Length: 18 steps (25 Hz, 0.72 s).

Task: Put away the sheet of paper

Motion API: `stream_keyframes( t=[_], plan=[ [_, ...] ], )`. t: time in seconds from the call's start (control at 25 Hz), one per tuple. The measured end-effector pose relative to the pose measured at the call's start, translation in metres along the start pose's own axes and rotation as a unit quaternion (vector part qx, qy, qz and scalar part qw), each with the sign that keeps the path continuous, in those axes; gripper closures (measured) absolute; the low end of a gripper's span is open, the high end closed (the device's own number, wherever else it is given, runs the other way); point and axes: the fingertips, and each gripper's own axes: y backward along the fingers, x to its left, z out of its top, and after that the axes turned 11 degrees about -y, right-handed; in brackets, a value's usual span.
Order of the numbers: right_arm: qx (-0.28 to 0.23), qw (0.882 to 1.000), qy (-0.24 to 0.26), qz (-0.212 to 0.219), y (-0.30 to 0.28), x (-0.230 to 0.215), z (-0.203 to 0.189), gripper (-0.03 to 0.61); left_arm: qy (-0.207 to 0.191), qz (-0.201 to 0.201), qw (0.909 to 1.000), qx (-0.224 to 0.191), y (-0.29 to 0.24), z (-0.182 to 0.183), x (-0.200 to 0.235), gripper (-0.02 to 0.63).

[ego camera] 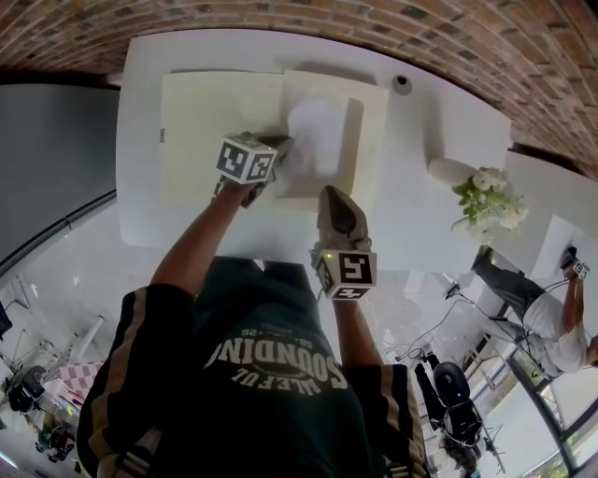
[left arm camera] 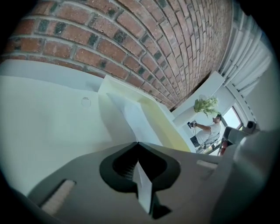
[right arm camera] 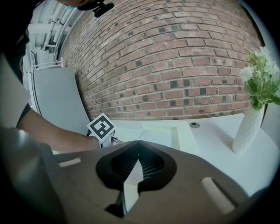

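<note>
A white sheet of paper (ego camera: 316, 138) lies over the right half of an open pale yellow folder (ego camera: 210, 131) on the white table (ego camera: 420, 215). My left gripper (ego camera: 283, 146) is at the sheet's left edge, shut on it. In the left gripper view the sheet (left arm camera: 131, 116) runs up from the closed jaw tips of the left gripper (left arm camera: 138, 143), with the folder's yellow flap (left arm camera: 164, 124) beyond it. My right gripper (ego camera: 330, 193) hovers near the table's front edge, just short of the folder, shut with nothing in it. From the right gripper (right arm camera: 139, 142) the folder (right arm camera: 164, 133) lies ahead.
A white vase of flowers (ego camera: 476, 191) stands at the table's right end. A small round cable hole (ego camera: 402, 84) sits behind the folder. A brick wall (ego camera: 280, 19) backs the table. A person (ego camera: 551, 322) stands far off to the right.
</note>
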Motion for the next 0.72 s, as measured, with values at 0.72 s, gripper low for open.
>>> stream_keyframes(
  t=[0.72],
  plan=[
    [-0.005, 1.000, 0.007, 0.013, 0.011, 0.008, -0.003, 0.580, -0.133, 0.079, 0.9879, 0.012, 0.031, 0.002, -0.001, 0.417]
  ],
)
